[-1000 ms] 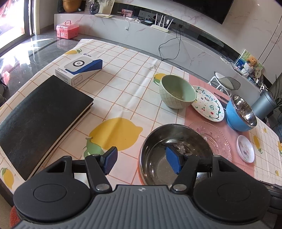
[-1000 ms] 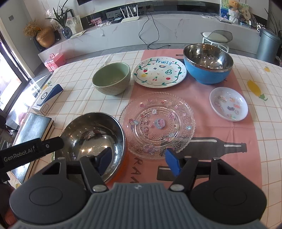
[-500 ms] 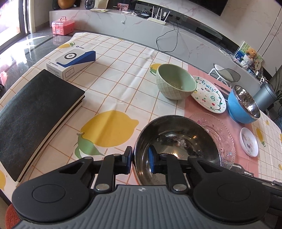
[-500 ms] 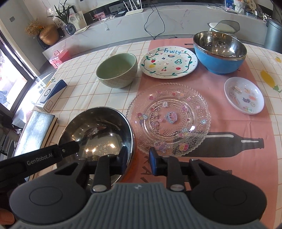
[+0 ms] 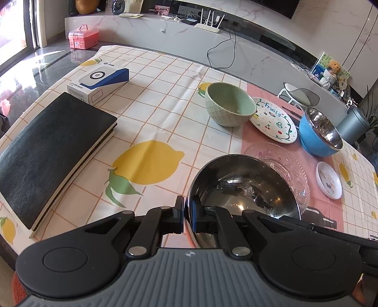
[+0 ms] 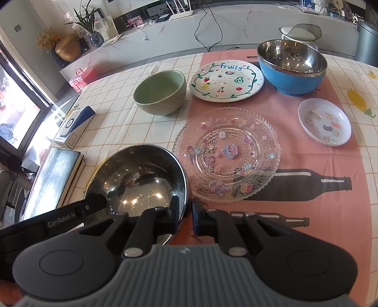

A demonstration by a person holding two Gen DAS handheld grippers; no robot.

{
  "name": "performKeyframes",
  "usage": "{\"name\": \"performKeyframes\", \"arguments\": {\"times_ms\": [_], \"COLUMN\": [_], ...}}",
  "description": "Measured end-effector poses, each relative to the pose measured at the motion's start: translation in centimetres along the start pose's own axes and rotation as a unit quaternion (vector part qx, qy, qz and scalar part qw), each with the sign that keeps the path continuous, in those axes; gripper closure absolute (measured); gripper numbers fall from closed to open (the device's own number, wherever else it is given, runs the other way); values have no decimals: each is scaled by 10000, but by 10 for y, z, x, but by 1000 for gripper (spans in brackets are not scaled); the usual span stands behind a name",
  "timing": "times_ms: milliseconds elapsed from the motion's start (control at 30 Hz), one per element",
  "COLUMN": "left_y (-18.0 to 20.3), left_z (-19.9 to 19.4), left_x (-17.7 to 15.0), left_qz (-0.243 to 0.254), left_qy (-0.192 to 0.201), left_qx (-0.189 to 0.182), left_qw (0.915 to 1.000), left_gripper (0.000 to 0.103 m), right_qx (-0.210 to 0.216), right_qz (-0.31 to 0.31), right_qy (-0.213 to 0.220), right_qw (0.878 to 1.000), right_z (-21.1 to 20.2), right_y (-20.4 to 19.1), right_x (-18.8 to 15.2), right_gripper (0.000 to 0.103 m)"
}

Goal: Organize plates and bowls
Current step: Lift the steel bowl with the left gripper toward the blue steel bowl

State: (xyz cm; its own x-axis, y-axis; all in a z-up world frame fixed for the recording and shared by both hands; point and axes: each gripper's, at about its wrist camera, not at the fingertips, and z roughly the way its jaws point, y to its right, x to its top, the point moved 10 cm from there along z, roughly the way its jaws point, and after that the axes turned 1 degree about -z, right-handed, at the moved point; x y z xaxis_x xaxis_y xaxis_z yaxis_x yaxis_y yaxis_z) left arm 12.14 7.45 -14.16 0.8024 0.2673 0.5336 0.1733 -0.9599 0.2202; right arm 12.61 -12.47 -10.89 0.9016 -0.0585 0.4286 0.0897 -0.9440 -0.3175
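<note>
Steel bowl (image 6: pixel 139 179) beside glass plate (image 6: pixel 228 153)

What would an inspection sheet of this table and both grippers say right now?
Surface: tablecloth, lemon print, pink runner.
Job's things: steel bowl, green bowl, blue bowl, Fruity plate, glass plate, small dish.
Clutter: black book, white box.
Grippers: left gripper shut on steel bowl's rim; right gripper closing on that rim.
Cables: black cable on floor.
Surroundings: pink case, router.

Left tongs (image 5: pixel 187 213) clamped; right tongs (image 6: pixel 185 213) closing, both angled downward.
</note>
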Motion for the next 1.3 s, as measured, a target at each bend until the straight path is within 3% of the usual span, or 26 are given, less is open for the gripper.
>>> {"name": "performKeyframes", "arguments": {"times_ms": [233,467,1133,1233,1300], "left_y": [11,28,47,46,46], "left_z": [-23,-24,-11,-11,-12], "left_x": [-21,-44,-62,-62,-60], "left_qz": [-5,32,378,357,348], "left_qy": [-18,-153,-238,-272,-239], "left_qx": [-149,-306,-267,-294,-264], "left_qw": [9999,9994,9986,9986,9988], "left_gripper": [96,96,96,94,86], "right_qx": [118,-63,-254,-236,-238], "right_qz": [159,170,381,372,375], "right_qy": [-131,-29,-155,-163,-175], "right_qw": [9997,9998,9988,9989,9989], "right_z": [-28,-50,-42,-43,-44], "right_y": [9,27,58,57,56], "right_x": [-24,-38,-56,-55,-55], "right_gripper": [95,95,96,96,91]}}
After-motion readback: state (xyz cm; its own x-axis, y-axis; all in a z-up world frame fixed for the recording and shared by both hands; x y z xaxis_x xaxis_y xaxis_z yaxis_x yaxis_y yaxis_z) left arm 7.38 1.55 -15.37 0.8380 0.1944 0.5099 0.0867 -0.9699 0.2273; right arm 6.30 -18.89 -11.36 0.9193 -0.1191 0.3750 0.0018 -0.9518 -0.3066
